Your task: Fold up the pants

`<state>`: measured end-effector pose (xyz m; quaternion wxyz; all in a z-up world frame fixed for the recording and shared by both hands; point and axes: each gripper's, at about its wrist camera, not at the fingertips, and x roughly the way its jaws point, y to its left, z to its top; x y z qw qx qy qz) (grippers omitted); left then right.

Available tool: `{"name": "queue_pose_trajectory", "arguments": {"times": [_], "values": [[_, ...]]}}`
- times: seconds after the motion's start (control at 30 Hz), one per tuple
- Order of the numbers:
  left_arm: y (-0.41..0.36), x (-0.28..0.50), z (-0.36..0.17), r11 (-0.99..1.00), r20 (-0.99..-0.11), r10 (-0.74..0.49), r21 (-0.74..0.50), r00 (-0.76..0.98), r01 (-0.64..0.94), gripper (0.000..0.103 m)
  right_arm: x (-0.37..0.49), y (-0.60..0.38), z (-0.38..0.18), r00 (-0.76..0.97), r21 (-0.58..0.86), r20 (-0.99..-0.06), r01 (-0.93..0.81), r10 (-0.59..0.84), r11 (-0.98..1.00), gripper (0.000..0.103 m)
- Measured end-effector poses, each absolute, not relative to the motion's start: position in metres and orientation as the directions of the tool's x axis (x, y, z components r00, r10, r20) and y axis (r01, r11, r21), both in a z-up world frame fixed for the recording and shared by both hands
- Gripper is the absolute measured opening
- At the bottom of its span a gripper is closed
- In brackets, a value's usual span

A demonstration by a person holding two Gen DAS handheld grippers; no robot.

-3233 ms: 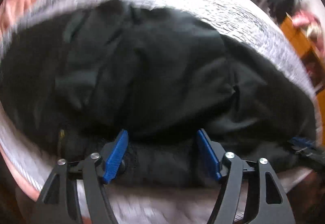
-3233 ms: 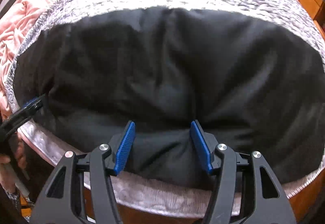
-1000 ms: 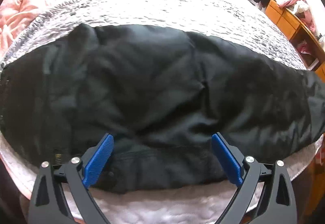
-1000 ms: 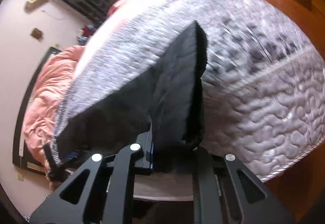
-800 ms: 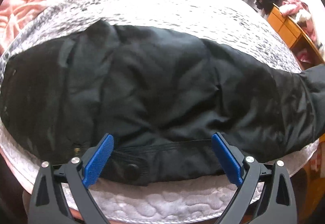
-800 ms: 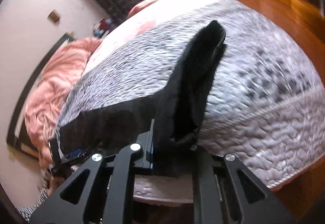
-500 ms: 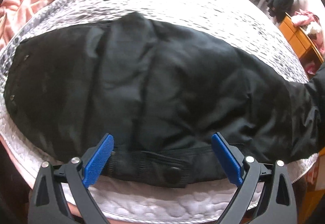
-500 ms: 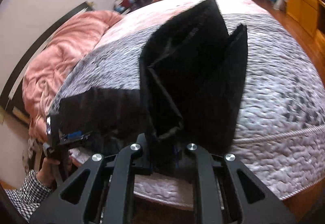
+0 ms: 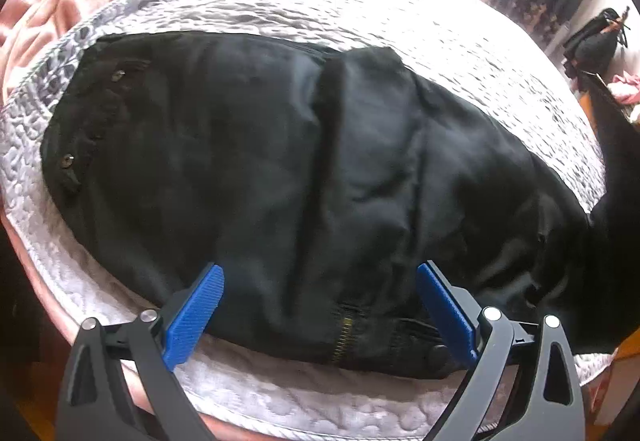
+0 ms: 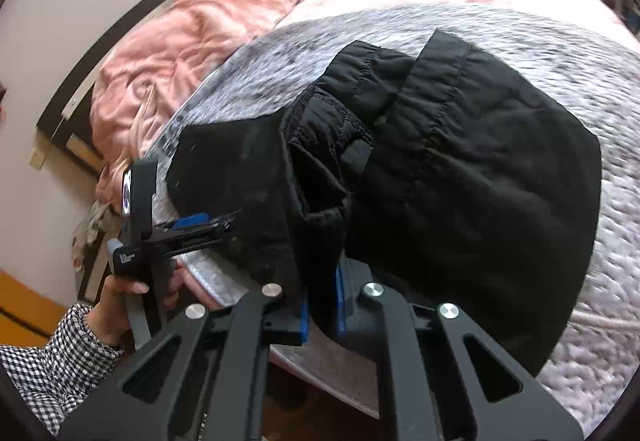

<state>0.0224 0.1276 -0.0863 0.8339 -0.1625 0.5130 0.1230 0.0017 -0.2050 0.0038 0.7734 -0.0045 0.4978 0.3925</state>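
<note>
The black pants (image 9: 304,169) lie across the grey quilted bedspread (image 9: 360,1) on the bed, waistband and zipper (image 9: 340,337) near the front edge. The right gripper (image 10: 322,305) has its jaws clamped on the leg end, lifted and doubled over the rest. The left gripper (image 9: 320,305) hovers above the waistband, jaws wide open, empty. A pink blanket (image 10: 192,29) lies bunched behind.

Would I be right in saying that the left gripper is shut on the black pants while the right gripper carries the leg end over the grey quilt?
Not quite: the left gripper is open, its blue pads apart over the black pants, as the left wrist view shows. The right gripper does carry the leg end over the grey quilt.
</note>
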Motion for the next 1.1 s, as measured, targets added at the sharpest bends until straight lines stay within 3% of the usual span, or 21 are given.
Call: {"name": "queue_pose_trajectory", "arguments": {"times": [0.23, 0.33, 0.4, 0.57, 0.77, 0.93, 1.03, 1.1], "values": [[0.155, 0.020, -0.088, 0.892, -0.896, 0.052, -0.156, 0.440, -0.424, 0.097, 0.001, -0.148, -0.046, 0.109, 0.346, -0.846, -0.632, 0.522, 0.693, 0.010], [0.162, 0.021, -0.091, 0.887, -0.899, 0.046, -0.164, 0.435, -0.432, 0.097, 0.001, -0.144, -0.068, 0.044, 0.386, -0.855, -0.611, 0.516, 0.691, 0.026], [0.163, 0.023, -0.091, 0.891, -0.903, 0.037, -0.164, 0.428, -0.423, 0.097, -0.002, -0.147, -0.071, 0.017, 0.425, -0.841, -0.600, 0.541, 0.678, 0.043], [0.158, 0.032, -0.094, 0.921, -0.920, 0.006, -0.148, 0.392, -0.361, 0.097, -0.016, -0.163, -0.048, 0.070, 0.423, -0.821, -0.590, 0.566, 0.687, 0.053], [0.155, 0.041, -0.098, 0.948, -0.926, 0.062, -0.061, 0.373, -0.312, 0.097, -0.041, -0.163, -0.050, 0.205, 0.196, -0.895, -0.615, 0.395, 0.763, 0.054], [0.166, 0.041, -0.102, 0.949, -0.930, 0.066, -0.053, 0.360, -0.311, 0.098, -0.041, -0.147, -0.065, 0.233, 0.130, -0.915, -0.604, 0.329, 0.787, 0.054], [0.174, 0.037, -0.104, 0.944, -0.932, 0.060, -0.064, 0.357, -0.324, 0.098, -0.035, -0.145, -0.071, 0.261, 0.085, -0.921, -0.591, 0.289, 0.802, 0.045], [0.178, 0.036, -0.106, 0.943, -0.933, 0.057, -0.067, 0.357, -0.327, 0.099, -0.028, -0.151, -0.075, 0.264, 0.084, -0.923, -0.570, 0.280, 0.818, 0.031]]}}
